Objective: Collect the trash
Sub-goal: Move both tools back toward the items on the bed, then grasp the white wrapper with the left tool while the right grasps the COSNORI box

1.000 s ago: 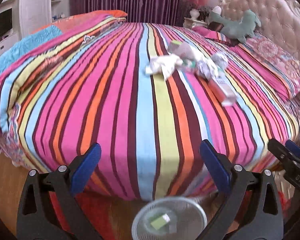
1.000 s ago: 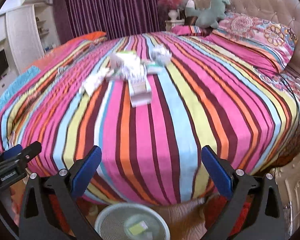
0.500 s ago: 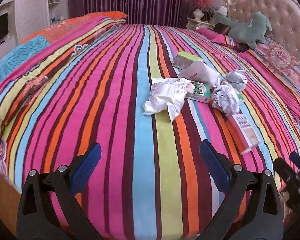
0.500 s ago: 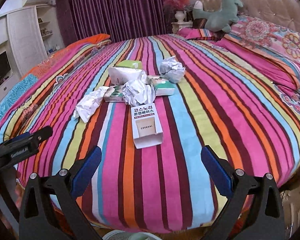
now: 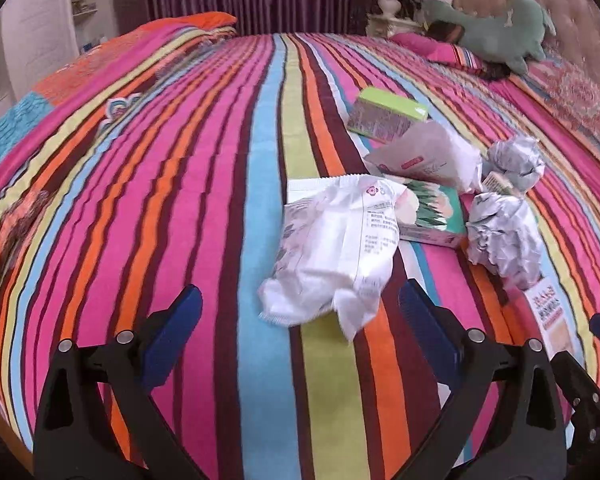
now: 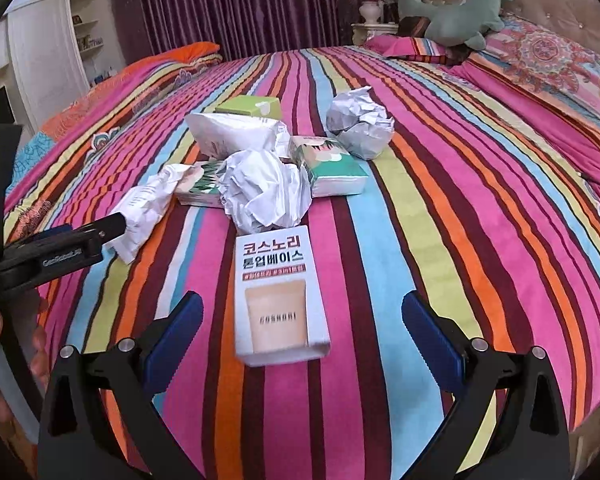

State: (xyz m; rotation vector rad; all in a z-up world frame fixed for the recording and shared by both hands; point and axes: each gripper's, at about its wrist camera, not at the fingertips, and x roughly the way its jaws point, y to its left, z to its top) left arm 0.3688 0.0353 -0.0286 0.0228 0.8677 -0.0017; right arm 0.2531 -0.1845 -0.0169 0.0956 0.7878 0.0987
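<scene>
Right wrist view: right tool [image 6: 300,320] wide open, straddling the white carton [image 6: 278,298] near the bed's [image 6: 480,208] front edge. Left tool [image 5: 296,320] also wide, empty, at the wrapper [image 5: 332,252].

Risks, as I judge them: carton is slick and flat, so the pads may skid off it; soft bedding may give under a push; wrapper may crumple out of the grip.

Count: 2 paper balls, 2 wrappers, 4 cartons (1 white, 1 lime, 2 teal).

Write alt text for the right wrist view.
The open right gripper hovers over a white cosmetics box on a striped bedspread, empty. Beyond lie crumpled paper, wrappers and small boxes; the left gripper enters at left.
</scene>
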